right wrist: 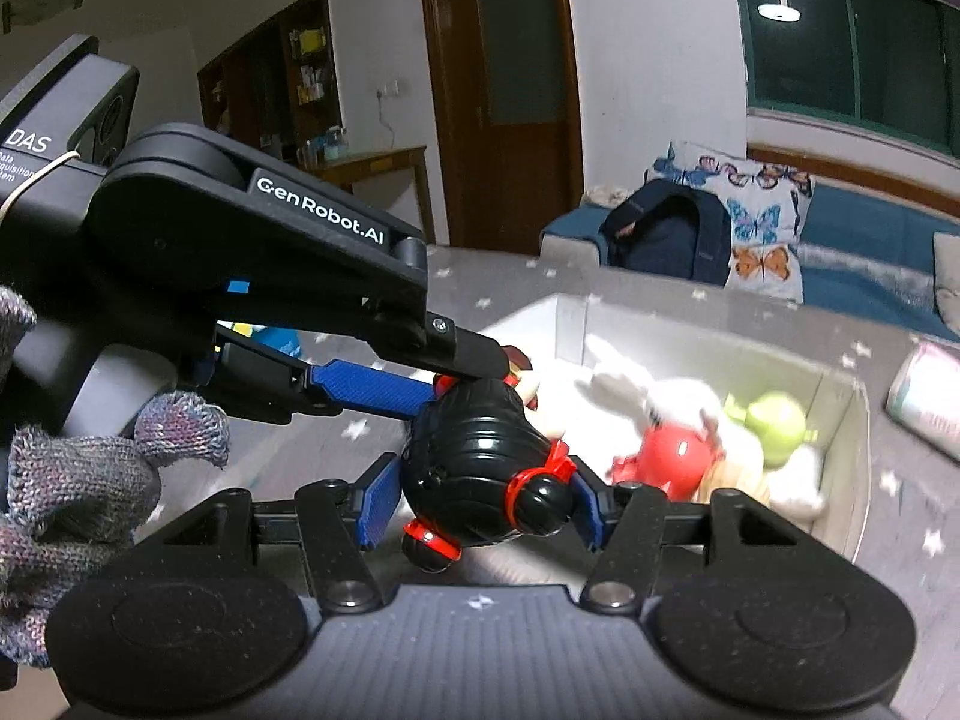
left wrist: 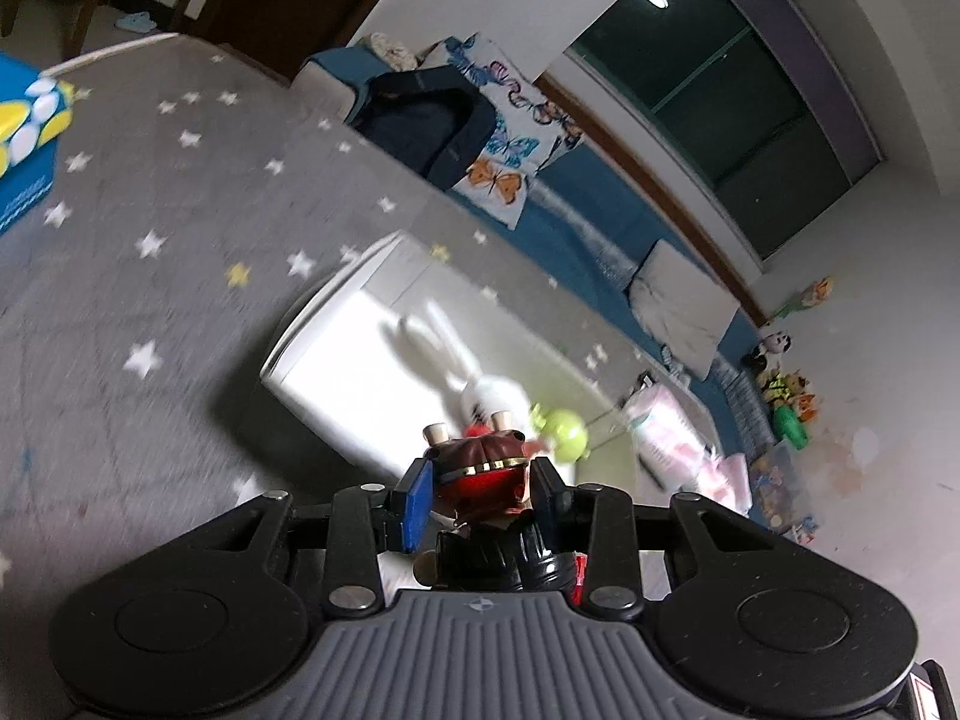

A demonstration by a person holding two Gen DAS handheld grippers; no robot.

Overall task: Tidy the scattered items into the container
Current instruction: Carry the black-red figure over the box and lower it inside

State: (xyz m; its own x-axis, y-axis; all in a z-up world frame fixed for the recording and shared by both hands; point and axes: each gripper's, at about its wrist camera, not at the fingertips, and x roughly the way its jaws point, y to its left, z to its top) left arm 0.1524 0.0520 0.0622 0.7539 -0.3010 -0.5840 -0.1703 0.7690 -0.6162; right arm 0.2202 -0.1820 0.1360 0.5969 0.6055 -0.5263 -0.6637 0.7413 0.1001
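A black and red toy figure (left wrist: 480,468) with a brown horned cap hangs in the air, held by both grippers. In the left wrist view my left gripper (left wrist: 480,480) is shut on its head end. In the right wrist view my right gripper (right wrist: 480,498) is shut on the round black body of the toy figure (right wrist: 474,462), while the left gripper (right wrist: 474,378) reaches in from the left. Just beyond stands the white box (right wrist: 840,456), also seen in the left view (left wrist: 312,324). It holds a white plush rabbit (right wrist: 678,396), a red toy (right wrist: 672,456) and a green toy (right wrist: 774,426).
Grey star-patterned carpet (left wrist: 150,300) surrounds the box. A blue box (left wrist: 24,138) sits far left, a dark backpack (left wrist: 432,120) and butterfly pillow (left wrist: 510,120) behind. A pink package (left wrist: 666,426) lies right of the box, toys (left wrist: 786,396) beyond. A gloved hand (right wrist: 72,480) holds the left gripper.
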